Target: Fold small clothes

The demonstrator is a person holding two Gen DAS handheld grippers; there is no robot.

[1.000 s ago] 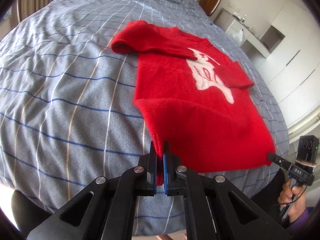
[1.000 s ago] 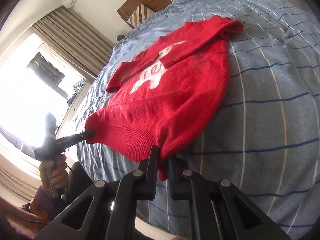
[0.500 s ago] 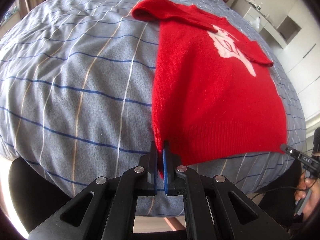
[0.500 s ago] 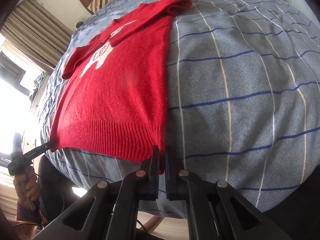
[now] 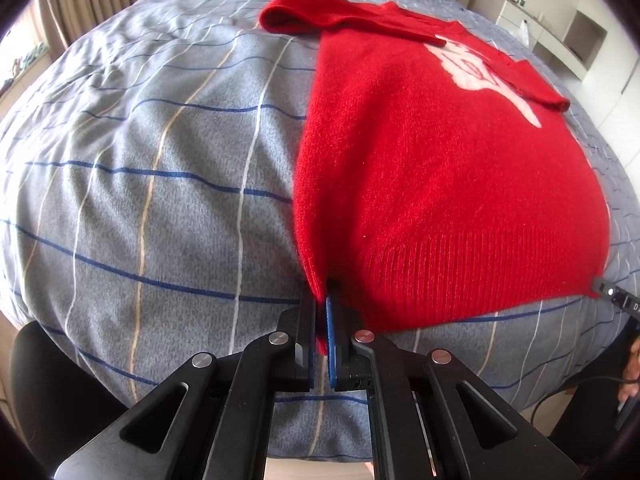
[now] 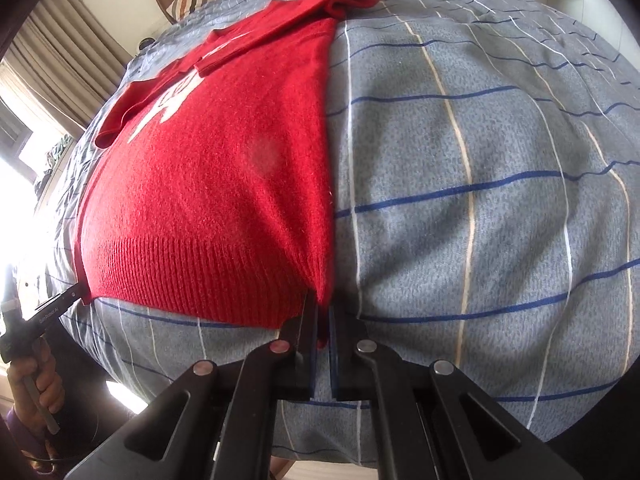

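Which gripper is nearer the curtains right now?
Left. The left gripper pinches the red sweater at the hem corner on the side of the curtains. The right gripper pinches the opposite hem corner, with the sweater's whole hem between it and them.

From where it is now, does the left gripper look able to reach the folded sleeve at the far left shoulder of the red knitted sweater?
Probably not yet. The left gripper is shut on the red knitted sweater at its hem corner; the folded sleeve lies far up the striped bedspread. Nothing blocks the way, but it must let go first.
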